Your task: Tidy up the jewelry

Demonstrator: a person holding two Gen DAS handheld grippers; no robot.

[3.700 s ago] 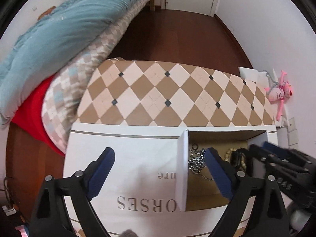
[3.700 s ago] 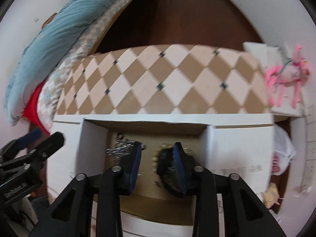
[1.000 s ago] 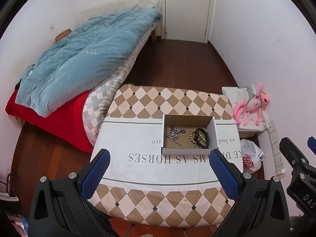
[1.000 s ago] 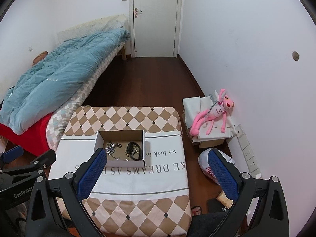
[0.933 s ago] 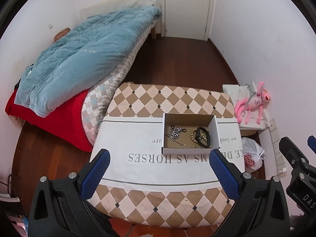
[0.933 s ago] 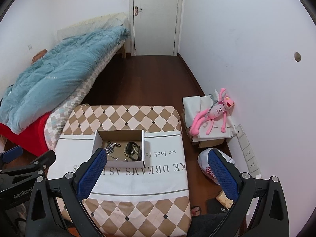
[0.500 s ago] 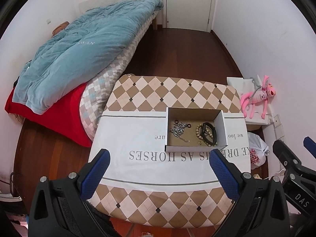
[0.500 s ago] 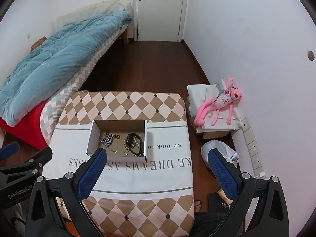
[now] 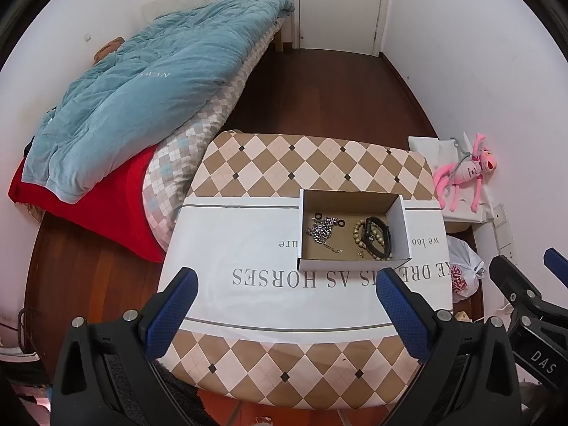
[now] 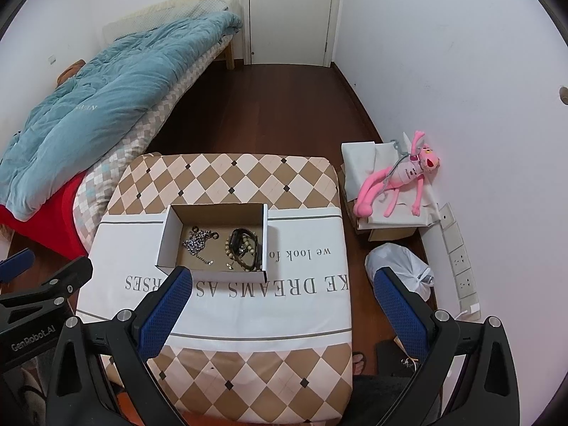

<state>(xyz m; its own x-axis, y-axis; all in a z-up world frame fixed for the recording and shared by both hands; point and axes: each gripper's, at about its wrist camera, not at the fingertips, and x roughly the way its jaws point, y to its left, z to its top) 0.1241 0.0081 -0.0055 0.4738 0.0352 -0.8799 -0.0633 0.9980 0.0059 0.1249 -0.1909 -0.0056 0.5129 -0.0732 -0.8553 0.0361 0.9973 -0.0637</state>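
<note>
A small white cardboard box [image 9: 404, 229] [image 10: 167, 239] stands on the white band of the checkered table cloth [image 9: 248, 241] [image 10: 309, 294]. Inside lie a silver chain [image 9: 321, 229] [image 10: 197, 241] on the left, and a beaded bracelet [image 9: 358, 230] [image 10: 248, 250] with a black band [image 9: 381, 236] [image 10: 239, 236] on the right. My left gripper [image 9: 285, 280] hovers high over the table's near side, open and empty. My right gripper [image 10: 282, 278] hangs just as high, open and empty, near the box's front edge in its view.
A bed with a blue quilt [image 9: 152, 85] [image 10: 99, 106] runs along the left. A pink plush toy [image 9: 465, 174] [image 10: 401, 177] lies on white boxes at the right wall, beside a white plastic bag [image 10: 401, 266]. Dark wood floor [image 9: 319, 92] leads to a shut door [image 10: 291, 14].
Both grippers have risen far above the box since 3.7 s ago, and the right one has opened wide. Over the last second they shifted only slightly; the jewelry stays in the box.
</note>
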